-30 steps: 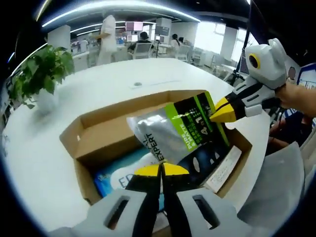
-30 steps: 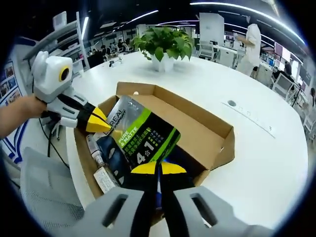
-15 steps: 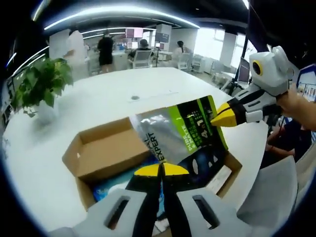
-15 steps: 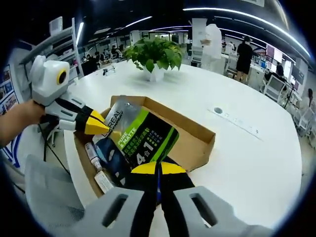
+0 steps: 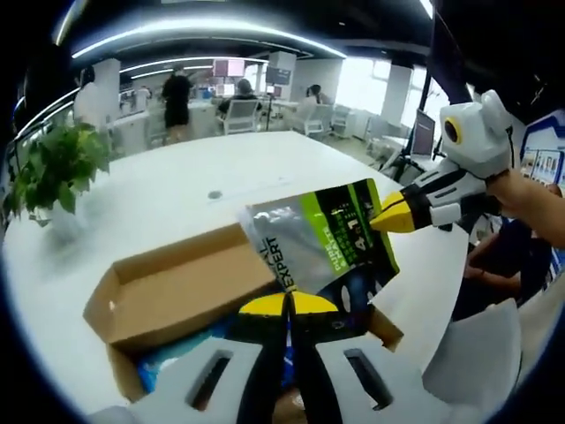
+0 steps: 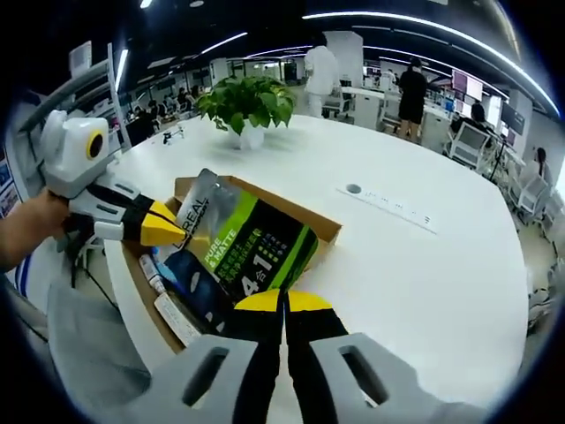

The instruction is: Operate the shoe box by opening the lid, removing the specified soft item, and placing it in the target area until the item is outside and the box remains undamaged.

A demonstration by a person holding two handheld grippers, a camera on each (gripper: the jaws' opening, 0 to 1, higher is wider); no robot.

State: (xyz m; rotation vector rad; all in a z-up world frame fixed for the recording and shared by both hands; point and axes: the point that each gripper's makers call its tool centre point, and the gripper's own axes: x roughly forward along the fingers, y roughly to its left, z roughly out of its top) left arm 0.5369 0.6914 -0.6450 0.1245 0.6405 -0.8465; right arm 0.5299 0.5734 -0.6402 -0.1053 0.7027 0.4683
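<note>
Each gripper has a pale grey moulded body with slot-shaped cut-outs, black inner arms and jaws capped in bright yellow. The left gripper shows this from behind in the left gripper view, as the right gripper does in the right gripper view. Seen from the side, the right gripper's yellow tips taper to a wedge ahead of black-and-grey links, and a bare hand holds its rear end.
</note>
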